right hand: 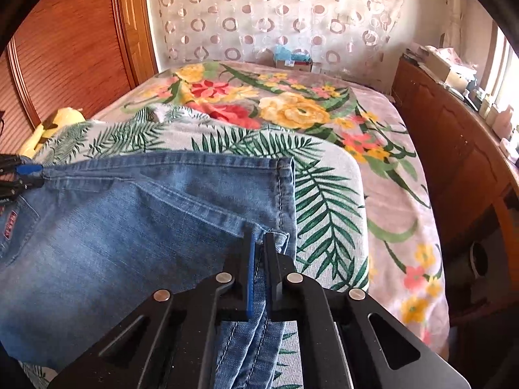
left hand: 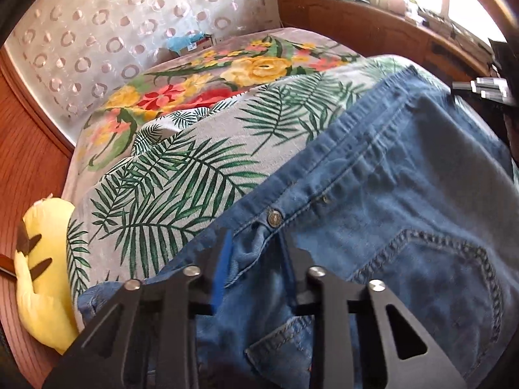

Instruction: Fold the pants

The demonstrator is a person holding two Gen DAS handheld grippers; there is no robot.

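Blue denim pants [left hand: 405,201] lie on a palm-leaf cloth [left hand: 181,175] on the bed. My left gripper [left hand: 256,243] is shut on the waistband bunch just below the metal button [left hand: 274,218]. In the right wrist view the pants [right hand: 123,233] spread left, hem edge [right hand: 285,194] toward the right. My right gripper [right hand: 258,238] is shut on a folded edge of the denim near that hem. The left gripper [right hand: 22,178] shows at the far left, pinching the pants' other end. The right gripper's body [left hand: 486,87] shows at the left wrist view's right edge.
A floral blanket [right hand: 324,110] covers the bed beyond the palm-leaf cloth. A yellow plush toy [left hand: 45,275] lies at the bed's left edge by a wooden wardrobe [right hand: 74,48]. A wooden cabinet [right hand: 454,149] with clutter runs along the right. A curtain [right hand: 275,9] hangs behind.
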